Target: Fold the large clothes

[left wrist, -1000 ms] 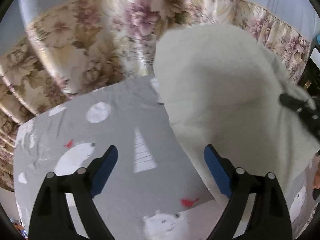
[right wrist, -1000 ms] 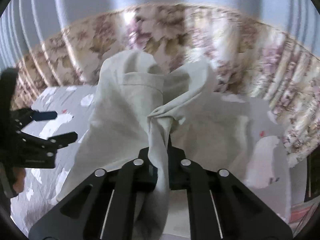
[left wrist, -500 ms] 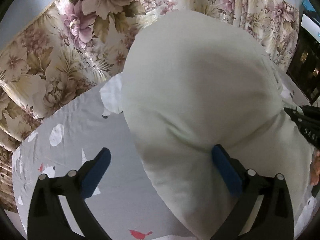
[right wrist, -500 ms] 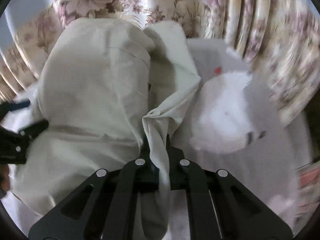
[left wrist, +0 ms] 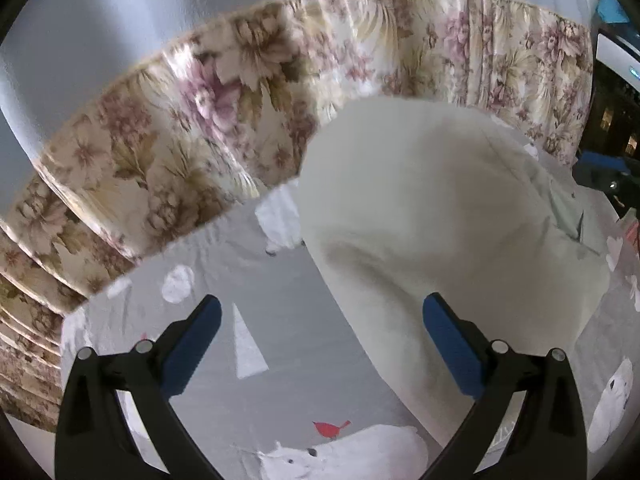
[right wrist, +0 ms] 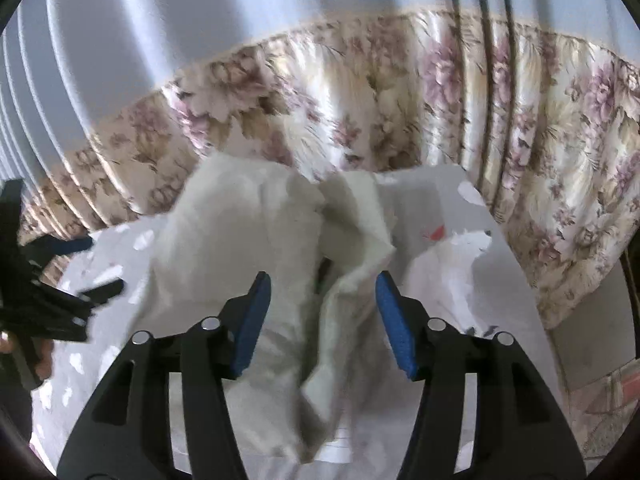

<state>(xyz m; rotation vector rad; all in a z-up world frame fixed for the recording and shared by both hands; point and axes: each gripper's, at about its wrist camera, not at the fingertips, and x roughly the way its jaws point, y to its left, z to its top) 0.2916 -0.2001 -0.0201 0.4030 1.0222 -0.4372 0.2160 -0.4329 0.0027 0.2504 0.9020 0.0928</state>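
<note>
Cream garment (left wrist: 432, 216) sits piled in a soft heap on the grey bedsheet (left wrist: 280, 320) — the one with polar bears, white trees and little red birds printed on it.

Left gripper (left wrist: 322, 326) has its jaws spread about as wide as they go, with nothing pinched. Between the blue pads (left wrist: 450, 338) it's mostly bare sheet, plus the near edge of the heap creeping in on the right-hand side. That right pad looks to be just at the cloth's edge, but I can't tell if it actually touches. Most of the garment lies ahead of the jaws and off to their right.

Right gripper (right wrist: 322, 294) is partway apart and its jaws are opening. A bunched ridge of the same garment (right wrist: 240, 248) runs straight up the gap between the blue pads (right wrist: 394, 320). The pads aren't pressing on it, though the right pad looks very close to the fold. More of the cloth spreads ahead of the jaws and to their left; to the right is sheet with a bear print.

Floral curtain (right wrist: 400, 92) hangs beyond the far edge of the bed in both views — the left gripper also shows at the left rim of the right wrist view.
</note>
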